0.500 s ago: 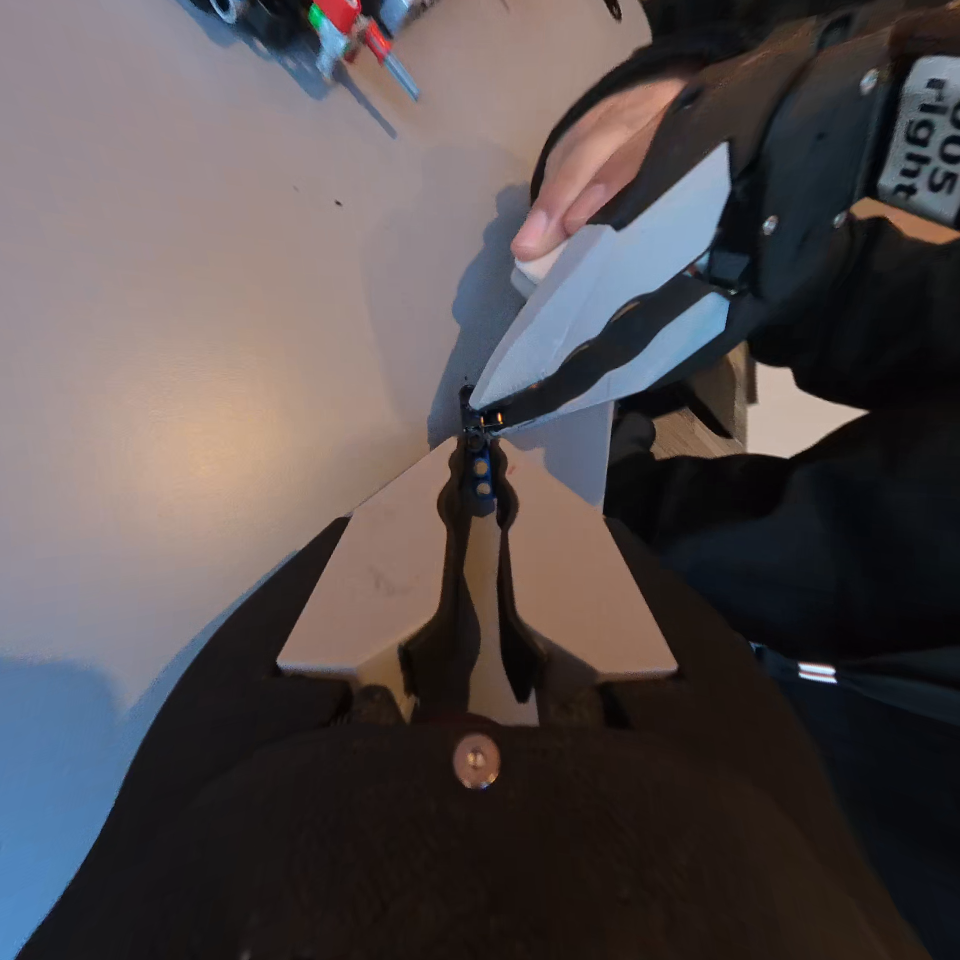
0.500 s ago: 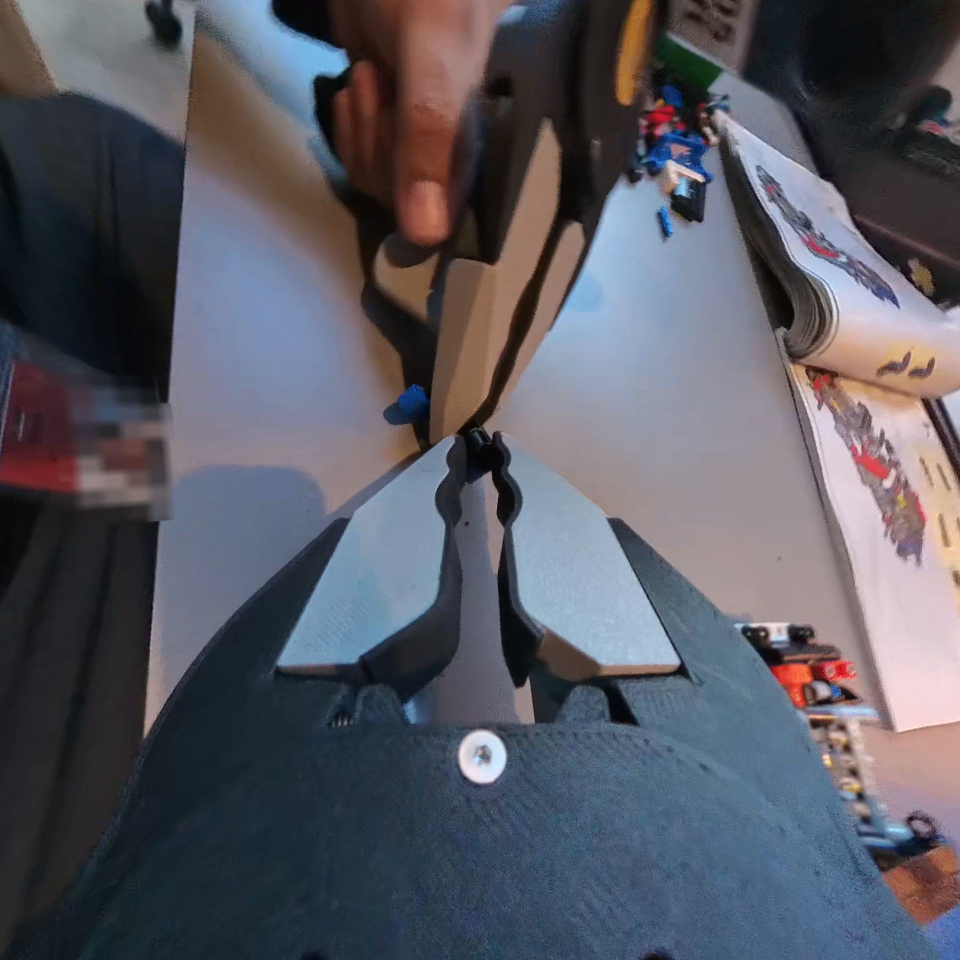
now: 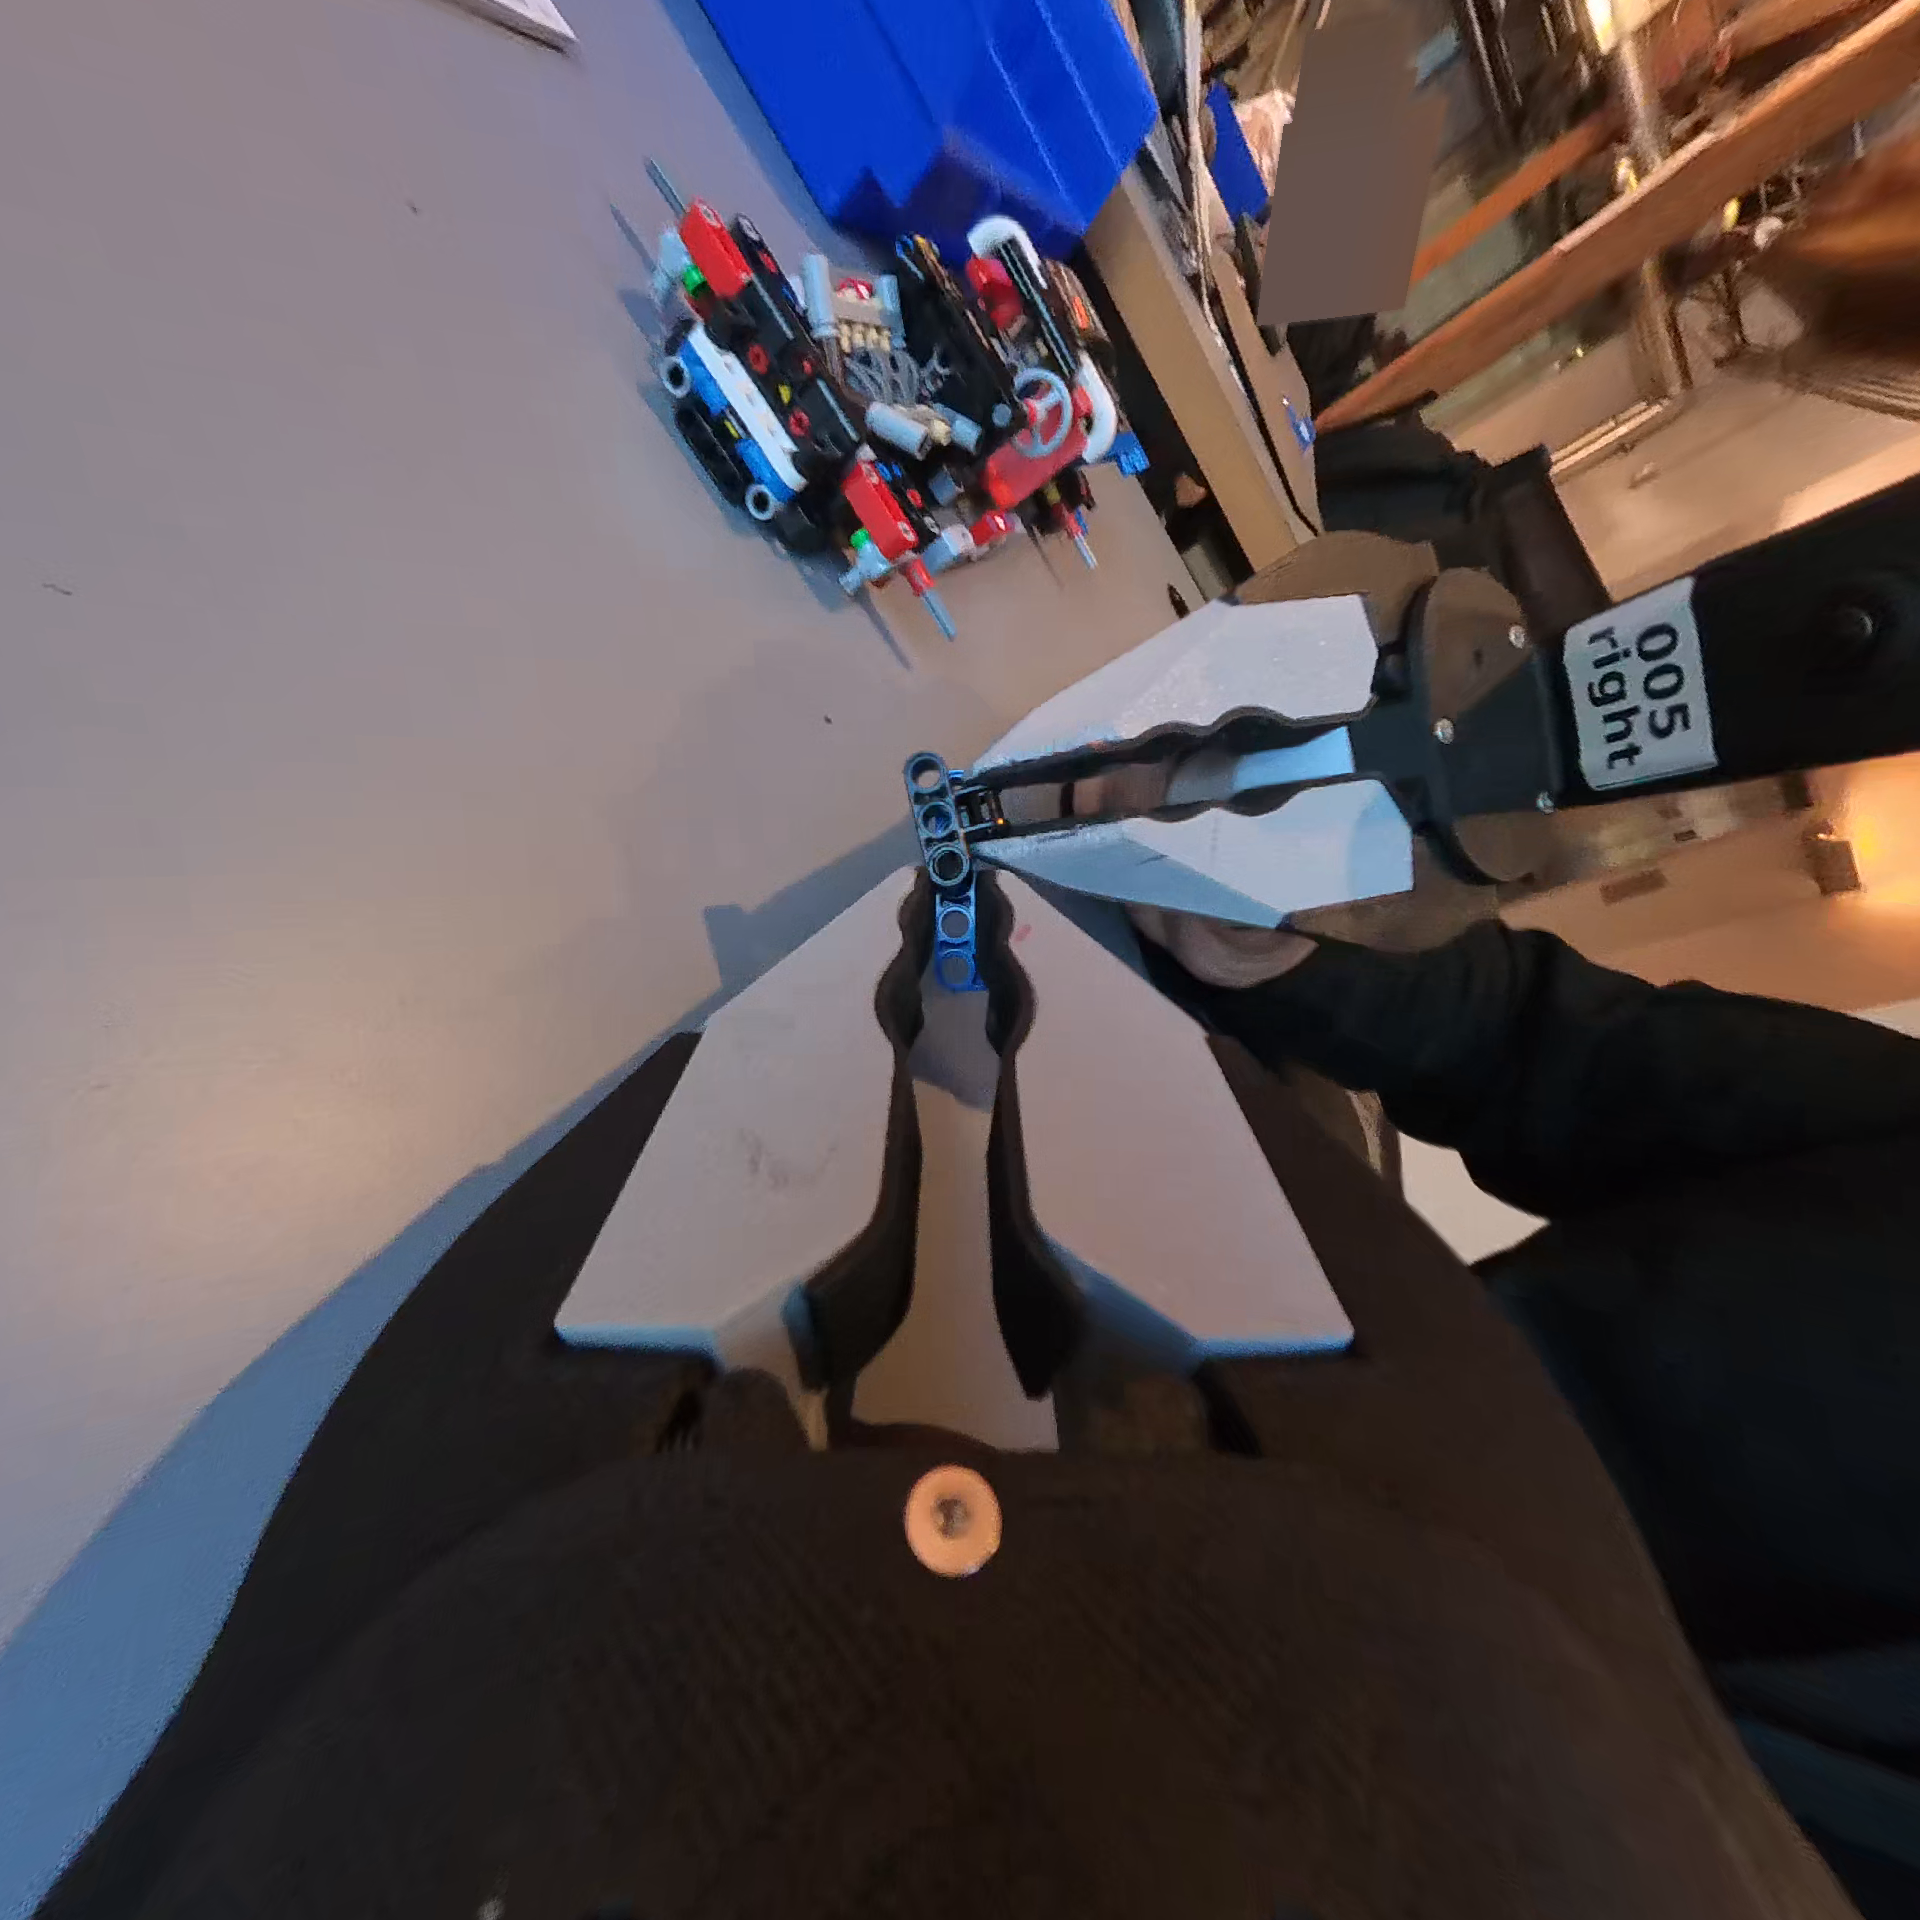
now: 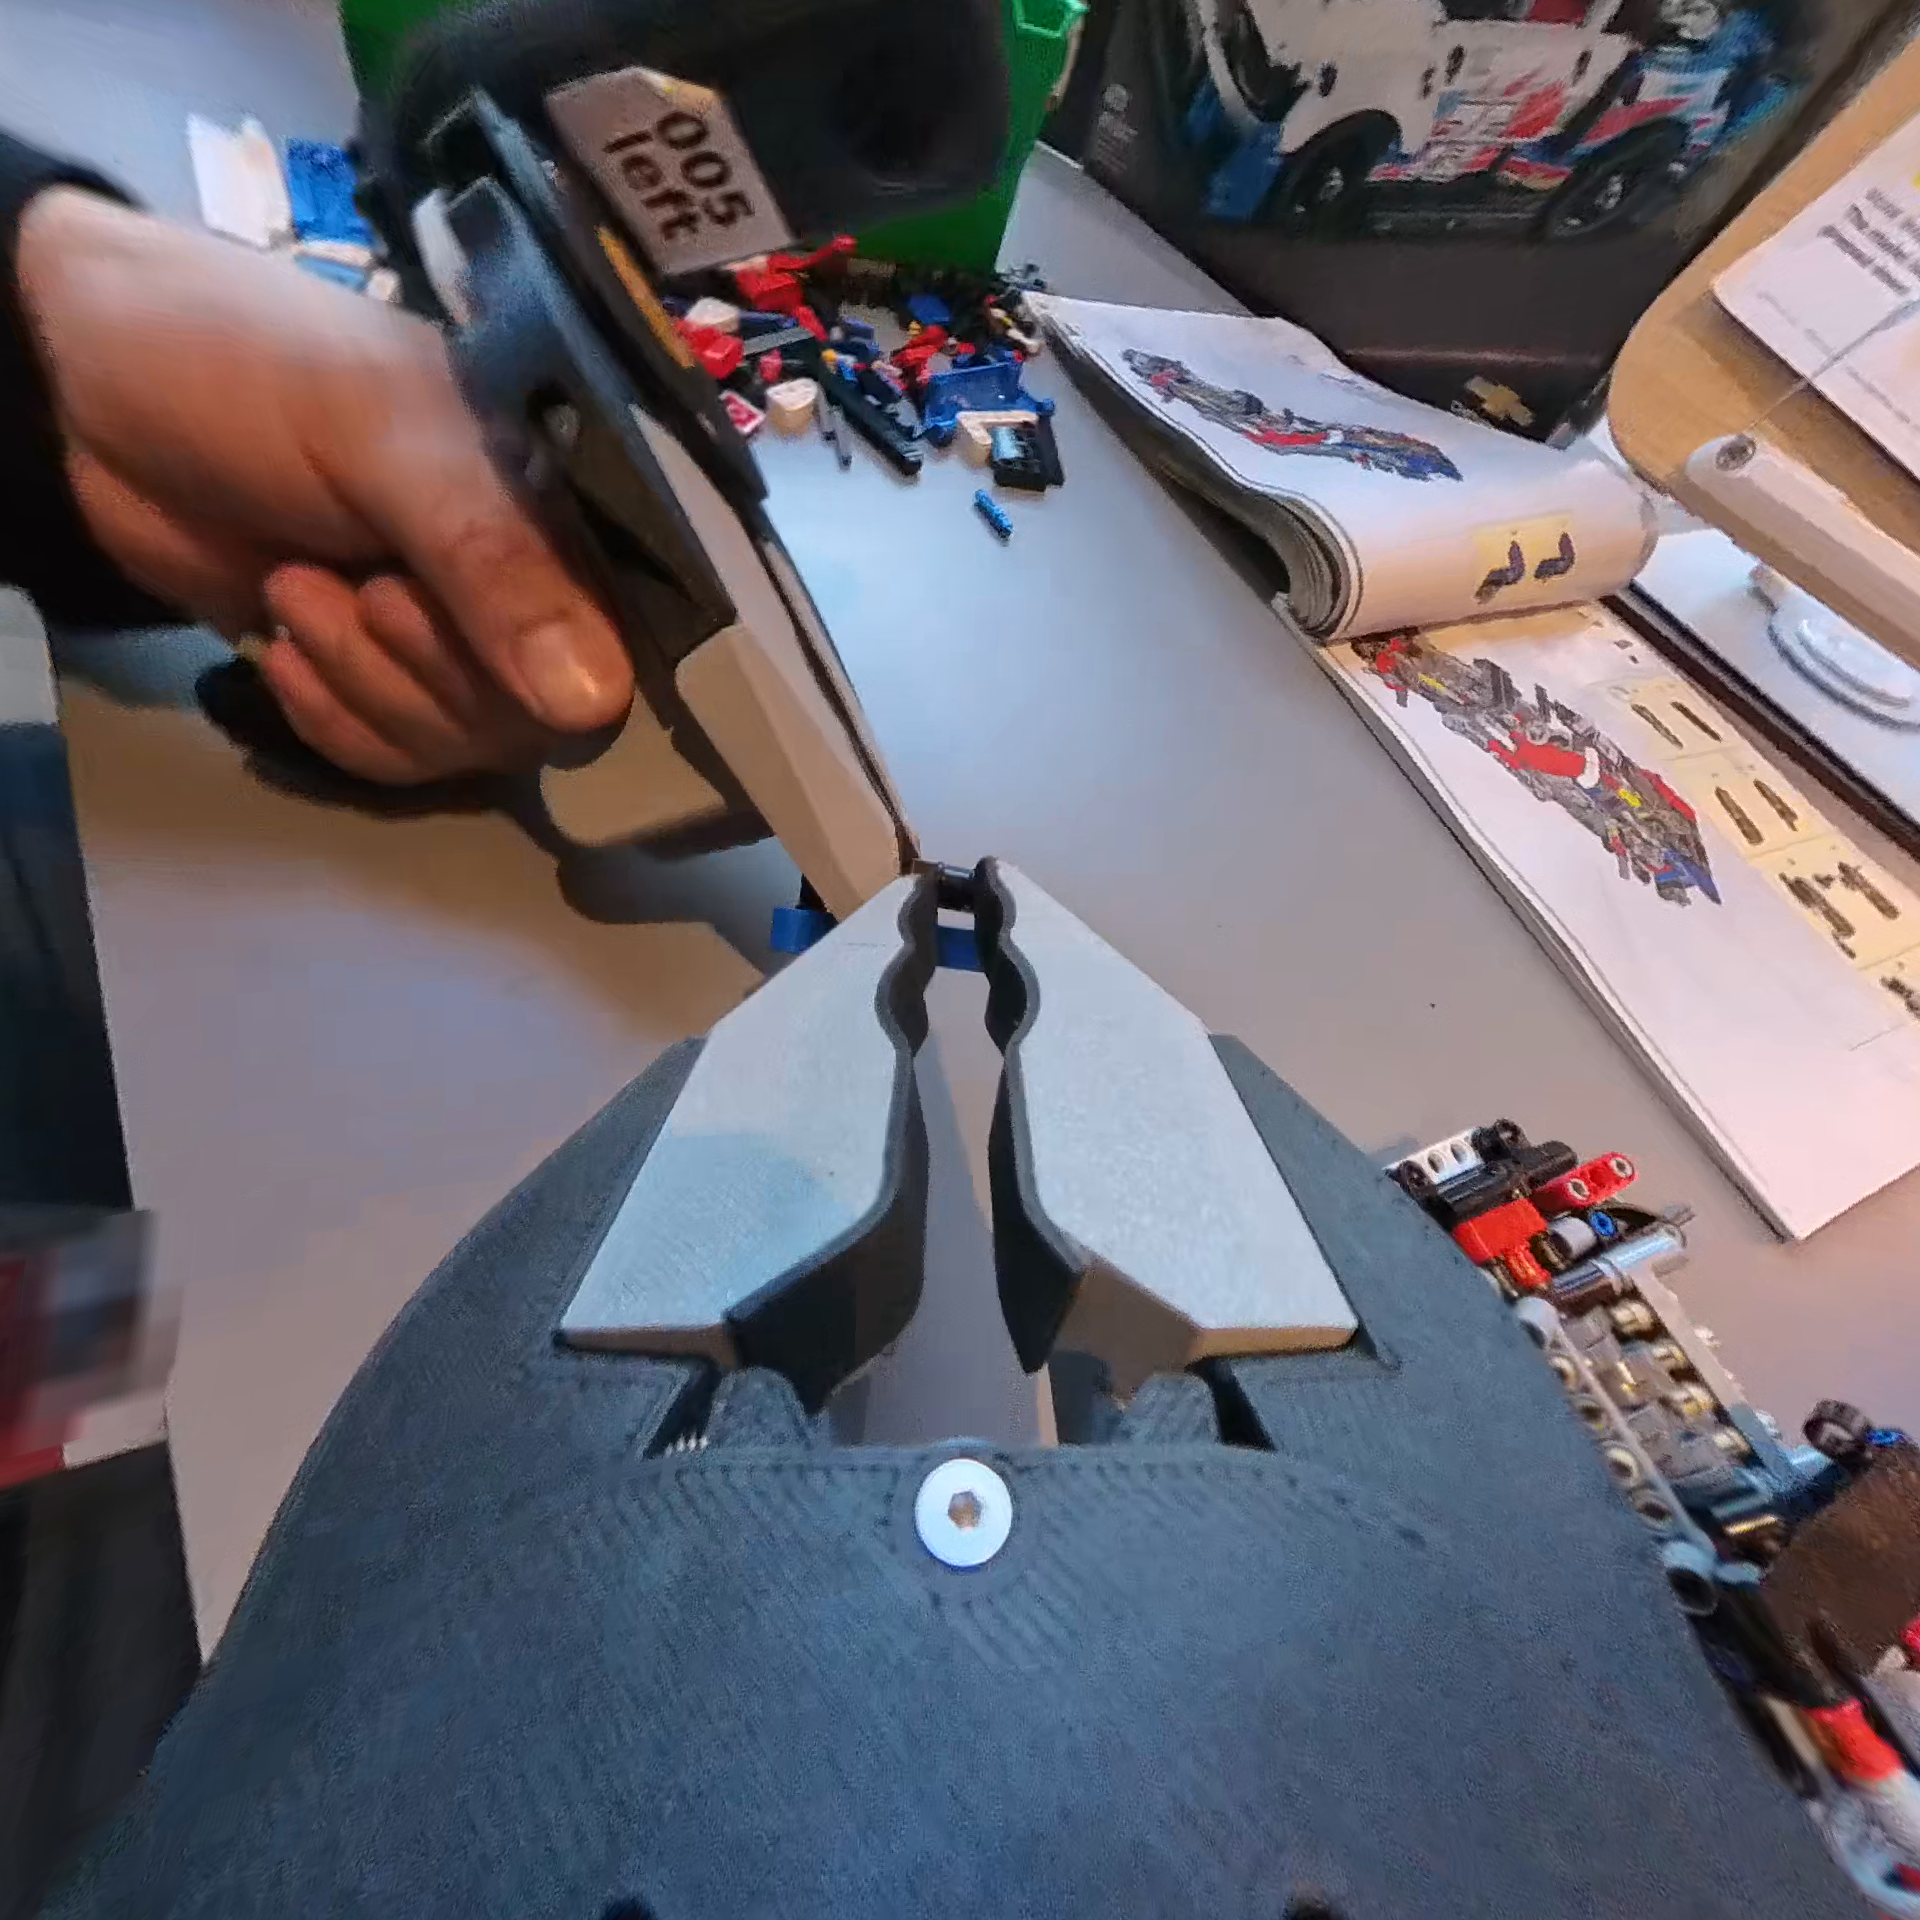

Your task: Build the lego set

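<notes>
In the left wrist view my left gripper (image 3: 954, 902) is shut on a short blue beam (image 3: 958, 940) that stands upright between its tips. A dark grey beam with holes (image 3: 938, 816) sits on the blue beam's top end. My right gripper (image 3: 975, 806) comes in from the right and is shut on a small black connector (image 3: 977, 804) at the side of the dark beam. In the right wrist view my right gripper (image 4: 958, 881) pinches the black connector (image 4: 956, 879), with blue (image 4: 961, 948) behind it. My left gripper (image 4: 900, 864) meets it from the upper left, held by a hand (image 4: 312, 540).
The part-built model (image 3: 883, 405) lies on the table ahead, below a blue bin (image 3: 935, 104); it also shows in the right wrist view (image 4: 1538, 1226). An open instruction booklet (image 4: 1351, 488), a pile of loose pieces (image 4: 883, 364), a green bin (image 4: 935, 208) and the set's box (image 4: 1455, 156) lie beyond. The grippers are tip to tip, or close to it.
Both grippers have swung round while staying joined at the small assembly. The dark beam now shows face-on, and the model and blue bin have come into the left view.
</notes>
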Motion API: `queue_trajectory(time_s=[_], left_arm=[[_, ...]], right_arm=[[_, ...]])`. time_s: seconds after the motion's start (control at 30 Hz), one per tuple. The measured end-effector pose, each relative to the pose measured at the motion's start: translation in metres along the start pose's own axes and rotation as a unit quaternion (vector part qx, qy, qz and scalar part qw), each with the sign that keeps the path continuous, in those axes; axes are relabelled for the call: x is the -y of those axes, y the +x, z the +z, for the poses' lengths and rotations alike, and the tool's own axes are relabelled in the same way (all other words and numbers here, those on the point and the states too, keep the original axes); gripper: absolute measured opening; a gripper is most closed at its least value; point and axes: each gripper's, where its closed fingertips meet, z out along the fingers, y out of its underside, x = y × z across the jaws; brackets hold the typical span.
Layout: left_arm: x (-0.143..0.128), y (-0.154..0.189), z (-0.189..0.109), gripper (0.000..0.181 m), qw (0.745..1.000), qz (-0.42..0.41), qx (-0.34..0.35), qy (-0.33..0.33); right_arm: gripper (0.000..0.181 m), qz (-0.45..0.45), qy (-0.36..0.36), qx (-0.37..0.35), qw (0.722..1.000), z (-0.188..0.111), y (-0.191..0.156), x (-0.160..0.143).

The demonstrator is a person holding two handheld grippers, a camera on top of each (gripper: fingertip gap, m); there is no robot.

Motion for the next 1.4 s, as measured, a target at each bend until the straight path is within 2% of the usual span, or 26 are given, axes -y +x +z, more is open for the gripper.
queue_trajectory(time_s=[0.07, 0.13, 0.3, 0.37, 0.43, 0.5, 0.6, 0.63, 0.7, 0.73, 0.83, 0.87, 1.0, 1.03, 1.13, 1.23, 1.3, 1.37, 1.4], left_arm=[[0.003, -0.002, 0.000, 0.006, 1.000, 0.010, 0.013, 0.012], [0.006, -0.007, 0.000, 0.006, 0.997, 0.050, 0.056, 0.017], [0.015, -0.018, -0.004, 0.005, 0.972, 0.159, 0.169, 0.033], [0.010, -0.014, -0.006, 0.005, 0.981, 0.137, 0.136, 0.020], [0.002, -0.004, -0.009, 0.005, 0.995, 0.087, 0.052, 0.005], [-0.005, 0.006, -0.012, 0.005, 0.998, 0.060, -0.006, -0.022], [-0.017, 0.005, -0.014, 0.005, 0.993, 0.097, -0.005, -0.070], [-0.022, 0.007, -0.015, 0.005, 0.989, 0.118, -0.011, -0.089], [-0.027, 0.009, -0.017, 0.005, 0.978, 0.177, -0.005, -0.110], [-0.030, 0.010, -0.018, 0.004, 0.969, 0.215, -0.001, -0.118], [-0.035, 0.009, -0.017, 0.005, 0.933, 0.332, 0.036, -0.132], [-0.040, 0.011, -0.016, 0.005, 0.921, 0.359, 0.040, -0.142], [-0.044, 0.003, -0.011, 0.005, 0.883, 0.433, 0.095, -0.156], [-0.045, 0.001, -0.011, 0.005, 0.877, 0.441, 0.101, -0.163], [-0.049, 0.005, -0.012, 0.005, 0.876, 0.447, 0.087, -0.160], [-0.047, -0.004, -0.013, 0.006, 0.879, 0.433, 0.108, -0.166], [-0.047, -0.018, -0.012, 0.021, 0.885, 0.407, 0.142, -0.177], [-0.046, -0.020, -0.013, 0.019, 0.900, 0.376, 0.139, -0.172], [-0.048, -0.018, -0.012, 0.009, 0.908, 0.359, 0.131, -0.174]], right_arm=[[0.004, 0.015, 0.002, -0.004, 1.000, 0.002, 0.003, 0.001], [0.004, 0.027, -0.004, -0.011, 1.000, 0.005, 0.006, 0.000], [0.003, 0.126, 0.008, 0.010, 0.992, 0.011, 0.012, 0.002], [0.003, 0.080, 0.011, 0.020, 0.997, 0.009, 0.007, 0.002], [0.004, 0.022, 0.018, 0.042, 0.999, 0.005, -0.003, 0.003], [0.003, -0.008, 0.024, 0.063, 0.998, -0.001, -0.011, 0.005], [0.007, -0.037, -0.004, 0.090, 0.995, -0.005, -0.019, 0.003], [0.015, -0.035, -0.002, 0.102, 0.994, -0.007, -0.019, 0.004], [0.015, 0.011, -0.004, 0.146, 0.989, -0.014, -0.020, 0.004], [0.025, 0.043, -0.005, 0.165, 0.985, -0.015, -0.019, 0.003], [0.033, 0.120, -0.005, 0.261, 0.958, -0.021, -0.035, 0.003], [0.039, 0.125, -0.009, 0.275, 0.953, -0.020, -0.039, 0.002], [0.019, 0.069, -0.041, 0.289, 0.954, -0.013, -0.052, -0.012], [0.021, 0.053, -0.049, 0.298, 0.952, -0.013, -0.056, -0.015], [0.018, 0.015, -0.050, 0.310, 0.949, -0.015, -0.060, -0.017], [0.015, -0.018, -0.056, 0.289, 0.955, -0.010, -0.057, -0.018], [0.014, -0.041, -0.057, 0.272, 0.960, -0.006, -0.056, -0.021], [0.014, -0.047, -0.044, 0.259, 0.964, -0.004, -0.055, -0.019], [0.014, -0.045, -0.037, 0.249, 0.967, -0.003, -0.053, -0.018]])
